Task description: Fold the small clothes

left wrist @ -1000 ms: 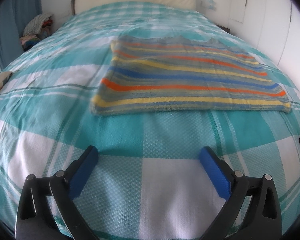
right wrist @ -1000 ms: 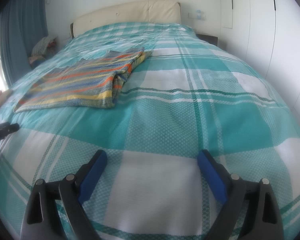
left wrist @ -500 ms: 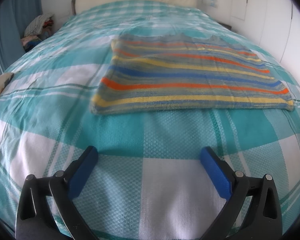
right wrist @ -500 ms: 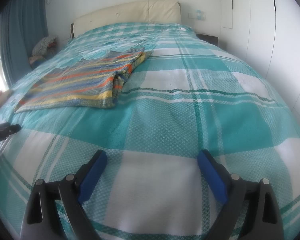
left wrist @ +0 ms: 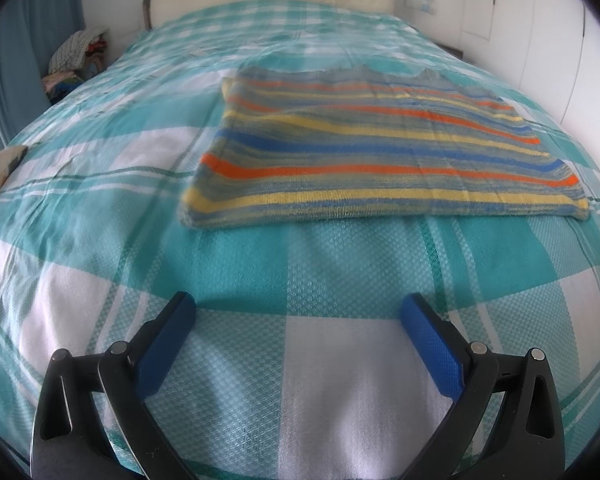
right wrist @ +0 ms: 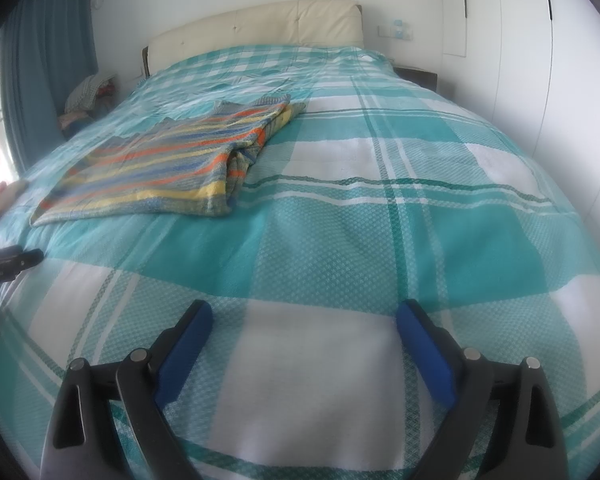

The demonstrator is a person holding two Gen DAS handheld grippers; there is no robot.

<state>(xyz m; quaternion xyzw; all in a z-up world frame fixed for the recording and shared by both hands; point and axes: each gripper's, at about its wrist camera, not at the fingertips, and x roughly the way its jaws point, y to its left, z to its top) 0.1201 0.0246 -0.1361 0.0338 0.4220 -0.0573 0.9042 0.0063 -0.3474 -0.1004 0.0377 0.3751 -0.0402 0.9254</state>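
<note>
So, working across from left to right:
Curtain (right wrist: 48, 76): I am seeing it hanging blue at the far left, beside the bed's head end.
Pile of clothes (left wrist: 78, 60): it is sitting heaped off the left side of the bed, near the curtain.
Left claw (left wrist: 298, 320): I am holding it with its blue pads spread wide, gripping nothing, hovering over the bedspread (left wrist: 100, 208) just short of the sweater's near edge.
Sweater (left wrist: 379, 152): it is lying flat on the bedspread, striped orange, yellow, blue and grey, folded into a rectangle; from the right wrist view its (right wrist: 172, 160) doubled layers are showing along the right edge.
Right claw (right wrist: 303, 320): I am holding it wide too, empty, over a white square of the checked bedspread, well to the right of the sweater.
Headboard (right wrist: 256, 28): it is standing cream-coloured at the far end.
Cupboard doors (right wrist: 539, 60): they are running white along the right wall.
</note>
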